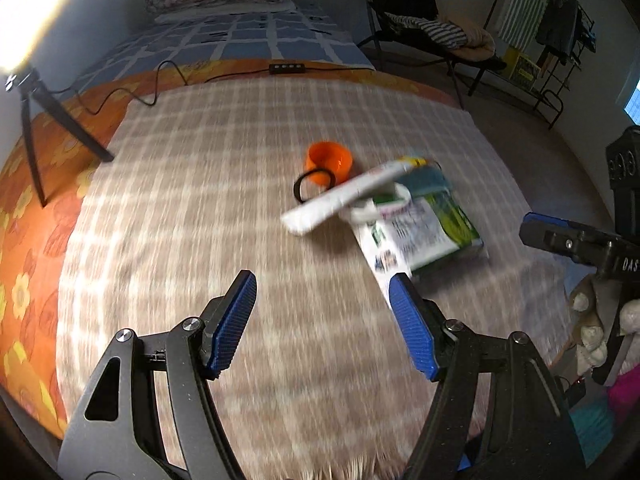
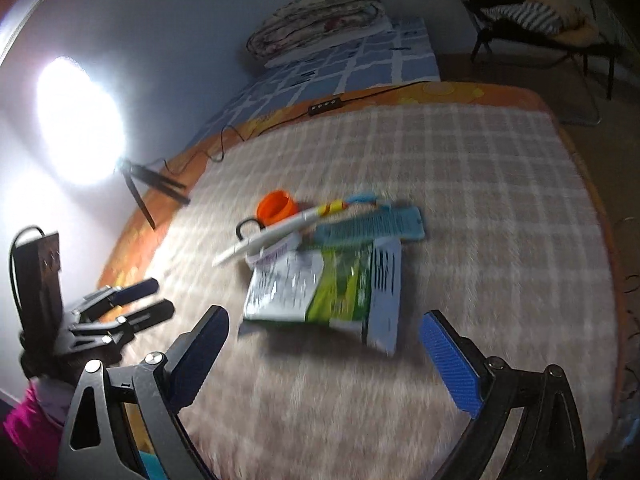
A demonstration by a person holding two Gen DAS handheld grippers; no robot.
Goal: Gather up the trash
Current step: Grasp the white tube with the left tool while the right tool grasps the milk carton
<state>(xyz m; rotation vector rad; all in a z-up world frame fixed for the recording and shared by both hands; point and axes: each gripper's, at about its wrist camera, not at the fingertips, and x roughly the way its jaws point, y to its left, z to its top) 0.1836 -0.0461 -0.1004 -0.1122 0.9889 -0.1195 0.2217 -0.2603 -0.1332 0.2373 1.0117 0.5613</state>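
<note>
Nothing collected yet. Left tongs (image 1: 322, 306) and right tongs (image 2: 324, 344) are hovering agape, empty. Trash pile — green packet (image 2: 328, 288), white tube (image 1: 344, 198), orange cup (image 1: 330, 162) — is lying mid-bed, toward the right edge of the checked blanket (image 1: 200, 184).

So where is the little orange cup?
The orange cup sits mid-blanket, on the far-left edge of the trash pile, beside the black hair tie and behind the white tube; neither tongs touch it.

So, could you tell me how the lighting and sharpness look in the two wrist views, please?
Left wrist: lamp glare blows out the top-left corner; blanket and trash pile are motion-smeared. Right wrist: the lamp glares at left, with similar blur; both show fisheye bending.
</note>
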